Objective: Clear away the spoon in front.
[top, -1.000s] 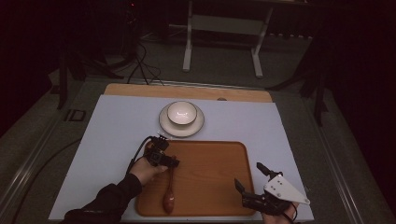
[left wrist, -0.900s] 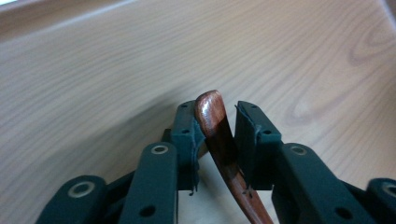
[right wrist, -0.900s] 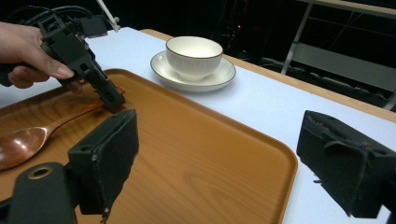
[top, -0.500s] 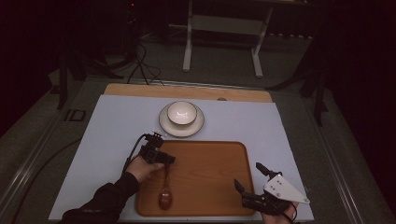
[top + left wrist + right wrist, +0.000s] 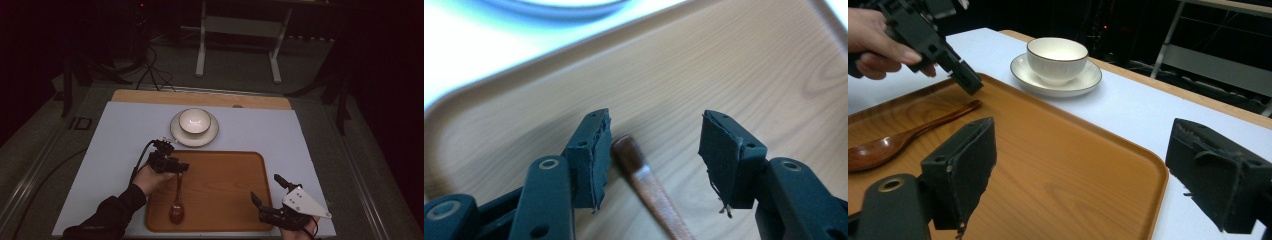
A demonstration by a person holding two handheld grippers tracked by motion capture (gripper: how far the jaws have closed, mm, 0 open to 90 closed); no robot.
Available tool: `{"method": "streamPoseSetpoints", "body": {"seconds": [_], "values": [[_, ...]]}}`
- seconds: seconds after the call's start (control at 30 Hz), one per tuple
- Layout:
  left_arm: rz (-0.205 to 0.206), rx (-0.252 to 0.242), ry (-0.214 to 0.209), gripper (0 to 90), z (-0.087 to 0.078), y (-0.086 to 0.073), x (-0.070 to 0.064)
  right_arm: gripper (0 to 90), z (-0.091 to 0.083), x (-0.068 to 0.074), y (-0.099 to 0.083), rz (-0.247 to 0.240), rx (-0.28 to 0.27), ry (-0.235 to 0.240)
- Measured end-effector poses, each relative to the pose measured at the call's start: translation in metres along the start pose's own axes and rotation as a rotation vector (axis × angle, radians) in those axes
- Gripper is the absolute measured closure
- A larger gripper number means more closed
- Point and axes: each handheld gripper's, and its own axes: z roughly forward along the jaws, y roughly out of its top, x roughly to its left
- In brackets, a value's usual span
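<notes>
Lying on the tray at its 8 o'clock, the spoon has its handle tip between the wide left gripper; the right gripper gapes wide at 5 o'clock.

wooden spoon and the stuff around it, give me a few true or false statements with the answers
1. The wooden spoon lies on the tray. True.
2. The left gripper is shut tight on the spoon's handle. False: its jaws are open, with the handle tip between them, close beside one jaw.
3. The bowl sits on a saucer beyond the tray. True.
4. The right gripper holds the bowl. False: it is open and holds nothing, near the tray's corner.
5. The spoon's scoop rests inside the bowl. False: the scoop lies on the tray, on the person's side.
</notes>
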Motion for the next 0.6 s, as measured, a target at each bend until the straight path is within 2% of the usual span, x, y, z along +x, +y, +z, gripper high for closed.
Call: {"method": "streamPoseSetpoints", "body": {"seconds": [0.03, 0.07, 0.13, 0.17, 0.23, 0.33, 0.4, 0.47, 0.6], "values": [[0.011, -0.025, -0.025, 39.4, -0.004, 0.000, -0.002, 12.8, 0.000, 0.000, 0.000, 0.000, 0.000, 0.000], [0.020, -0.045, -0.025, 35.8, -0.007, 0.000, -0.004, 12.8, 0.000, 0.000, 0.000, 0.001, 0.001, 0.000], [0.036, -0.087, -0.078, 26.8, -0.014, 0.001, -0.006, 12.8, 0.000, 0.000, 0.000, 0.000, 0.000, -0.001], [0.051, -0.092, -0.084, 23.3, -0.017, 0.001, -0.008, 12.8, 0.001, 0.000, 0.000, 0.001, 0.002, 0.000], [0.068, -0.114, -0.135, 14.3, -0.022, 0.001, -0.009, 12.8, 0.001, 0.001, 0.000, 0.001, 0.003, 0.000], [0.095, -0.178, -0.171, 11.7, -0.031, -0.001, -0.012, 12.8, 0.001, 0.001, 0.000, 0.000, 0.000, -0.001], [0.130, -0.195, -0.170, 0.3, -0.036, -0.002, -0.014, 12.8, 0.000, 0.001, 0.000, 0.001, 0.002, -0.001], [0.144, -0.235, -0.149, 0.0, -0.043, -0.003, -0.015, 12.8, 0.001, 0.000, 0.000, 0.001, 0.003, 0.000], [0.179, -0.297, -0.141, 0.0, -0.056, -0.005, -0.013, 12.8, 0.001, 0.001, 0.000, -0.001, 0.002, 0.000]]}}
